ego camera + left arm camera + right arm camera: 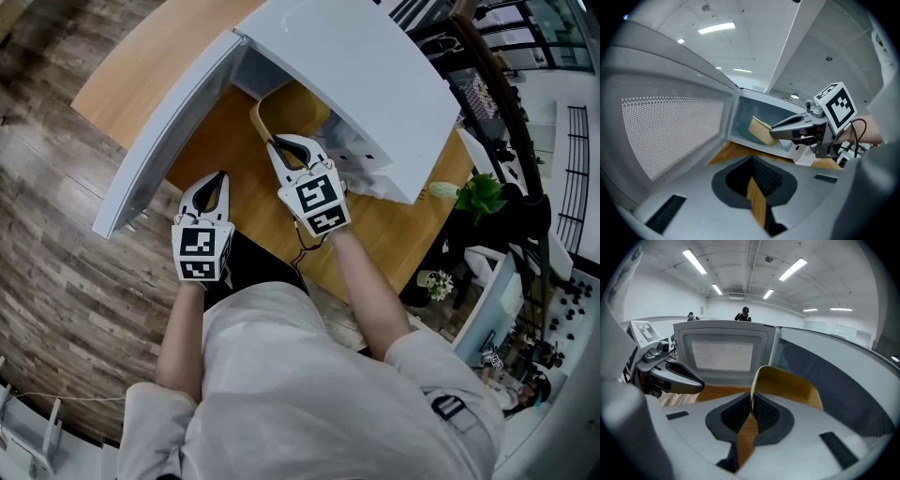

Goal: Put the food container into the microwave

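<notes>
While the food container (pixel 787 383) is pinched by its thin rim in the right tongs (pixel 751 404), it is seen at the mouth of the microwave (pixel 352 66), partly under the cavity's roof. Whether its base rests on the cavity floor cannot be told. The microwave is set on the round wooden surface (pixel 131 70), back from the near edge, with its door (pixel 164 141) swung wide toward the surface's left edge. The left tongs (pixel 752 161) are clenched on nothing and held just beside the right pair, between the door and the container, over bare wood toward the near edge.

Several faults can be foreseen. Because only one wall of the container is gripped, at a single spot, the far side could sag or swing, and the rim could be pulled out of the pads if the base were caught on the cavity's sill. If the container were let go before it is fully inside and flat, it could be left tilted on the sill, or tipped out onto the surface. The open door could be knocked by the idle left tongs, which are close to it. A hard push could also shift the microwave on the surface.
</notes>
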